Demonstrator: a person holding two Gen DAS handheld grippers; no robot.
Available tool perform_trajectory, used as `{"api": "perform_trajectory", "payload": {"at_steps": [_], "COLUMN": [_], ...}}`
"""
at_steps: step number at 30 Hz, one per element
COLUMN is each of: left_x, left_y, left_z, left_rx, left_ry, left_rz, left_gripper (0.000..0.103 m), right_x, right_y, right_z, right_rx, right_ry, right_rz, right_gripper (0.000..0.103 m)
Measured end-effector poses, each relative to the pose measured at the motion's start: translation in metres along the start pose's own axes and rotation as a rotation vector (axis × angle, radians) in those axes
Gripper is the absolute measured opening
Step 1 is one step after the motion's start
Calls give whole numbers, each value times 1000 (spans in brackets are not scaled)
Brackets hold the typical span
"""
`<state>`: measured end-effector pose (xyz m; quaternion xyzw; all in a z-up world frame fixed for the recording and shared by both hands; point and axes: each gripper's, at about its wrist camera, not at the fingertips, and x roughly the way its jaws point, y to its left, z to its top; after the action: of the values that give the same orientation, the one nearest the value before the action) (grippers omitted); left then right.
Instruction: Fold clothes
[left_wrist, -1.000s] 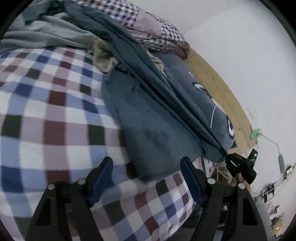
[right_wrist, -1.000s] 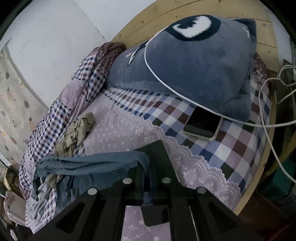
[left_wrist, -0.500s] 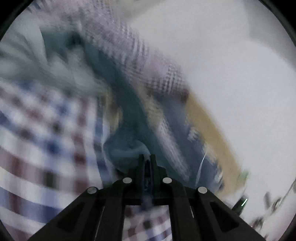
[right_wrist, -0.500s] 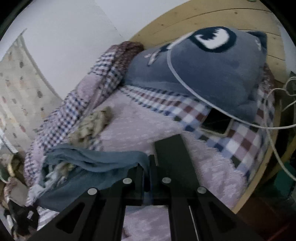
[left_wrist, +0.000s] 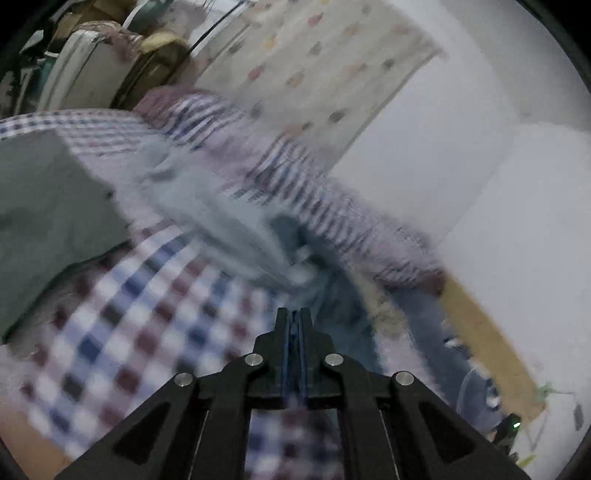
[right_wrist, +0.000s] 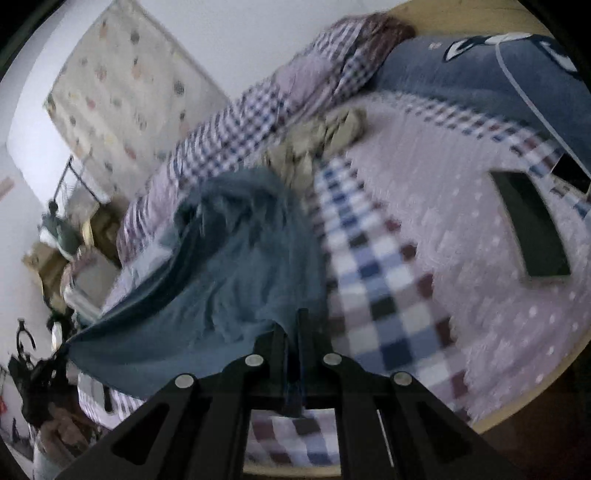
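Low middle, right view: right gripper (right_wrist: 292, 325) pinched tight on blue cloth (right_wrist: 236, 258) edge.
Left gripper (left_wrist: 294, 325): pinched tight too (blurry cloth).
Feel: soft, floppy; hold corners.

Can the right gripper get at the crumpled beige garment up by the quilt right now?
Probably not: the right gripper is shut on the blue garment, which drapes between it and the beige garment.

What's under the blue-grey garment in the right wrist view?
The blue-grey garment drapes over the checked bedspread, reaching toward the crumpled beige cloth. Whatever lies beneath it is covered. The right gripper pinches its near edge.
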<state>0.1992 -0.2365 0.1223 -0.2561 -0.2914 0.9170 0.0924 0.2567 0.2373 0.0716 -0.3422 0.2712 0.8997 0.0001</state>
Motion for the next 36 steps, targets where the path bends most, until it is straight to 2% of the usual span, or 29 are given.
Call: {"api": "perform_trajectory", "payload": {"at_steps": [1,4,5,6,7,8,9,11,14,18,22,25,28,32,36], "left_x": [-1,-8,-10,-11,-11,-14,-17,-16,0,14,41,70,102,150,203], "left_y": [3,15,21,26,31,38,41,39,34,20,4,-10,-28,-48,-58], "left_z": [0,5,7,8,9,8,6,6,7,9,13,15,15,17,14], "left_rx": [17,14,4,-11,-28,-42,-48,-46,-27,-7,4,12,48,71,92], "left_ry": [0,-24,-30,-32,-33,-32,-31,-22,-1,15,44,93,139,183,233], "left_rz": [47,115,135,149,154,154,147,130,104,58,9,-28,-56,-92,-108], "left_gripper": [3,4,10,16,31,48,54,62,66,72,76,76,78,80,82], "right_x": [1,3,1,-1,-3,-5,-5,-6,-9,-11,-31,-44,-47,-26,27], "right_y": [2,6,4,1,-3,-9,-14,-17,-13,-7,-15,-18,-7,31,83], "right_z": [-1,-3,-2,-1,1,2,6,13,17,15,3,4,17,52,97], "right_rx": [-8,-26,-17,0,26,59,83,101,87,20,-22,-54,-113,-232,-388], "right_ry": [4,2,-20,-36,-48,-60,-69,-90,-89,11,120,160,197,169,102], "right_rz": [-5,-29,-53,-80,-107,-134,-150,-158,-171,-180,-229,-303,-321,-291,-218], "right_gripper": [3,5,6,14,37,46,53,53,54,54,54,54,54,54,54]}}
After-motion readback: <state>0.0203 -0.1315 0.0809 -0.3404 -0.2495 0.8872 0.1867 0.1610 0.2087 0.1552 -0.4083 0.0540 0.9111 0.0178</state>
